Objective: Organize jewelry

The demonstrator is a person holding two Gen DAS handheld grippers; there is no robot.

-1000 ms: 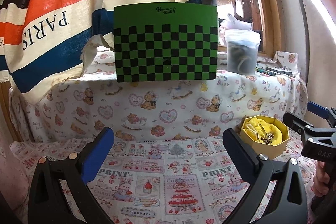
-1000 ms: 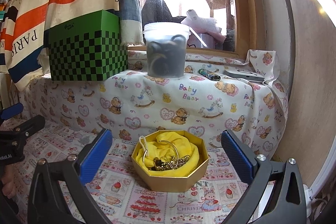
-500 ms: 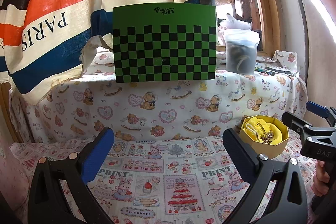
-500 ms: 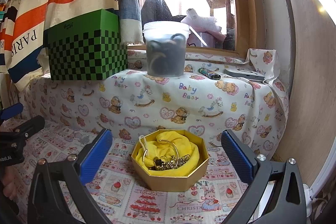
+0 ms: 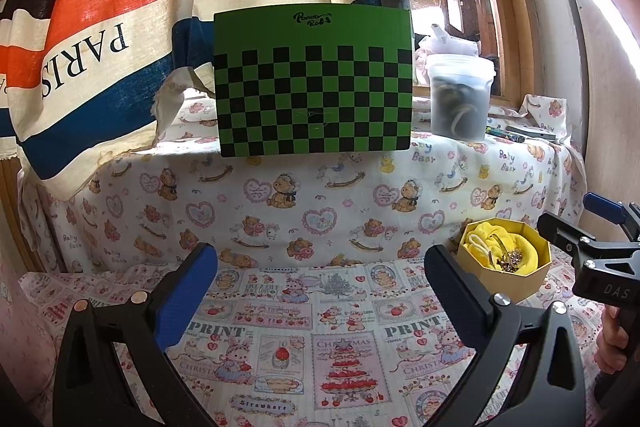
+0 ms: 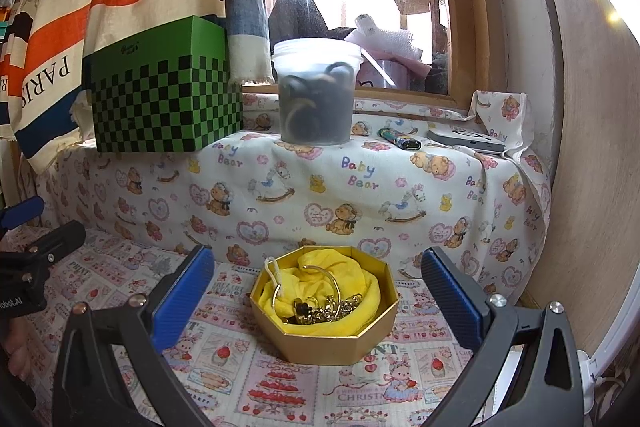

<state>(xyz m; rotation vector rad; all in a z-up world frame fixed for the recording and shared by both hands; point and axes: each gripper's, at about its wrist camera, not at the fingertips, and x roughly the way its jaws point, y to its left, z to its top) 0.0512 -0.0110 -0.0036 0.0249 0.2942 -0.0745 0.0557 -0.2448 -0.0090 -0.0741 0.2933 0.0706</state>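
While both grippers gape empty, the gold box holds yellow cloth and jewelry.

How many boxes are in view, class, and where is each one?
2. The green checkered box stands on the raised ledge, left of the plastic tub. The gold box sits below on the printed cloth, holding jewelry.
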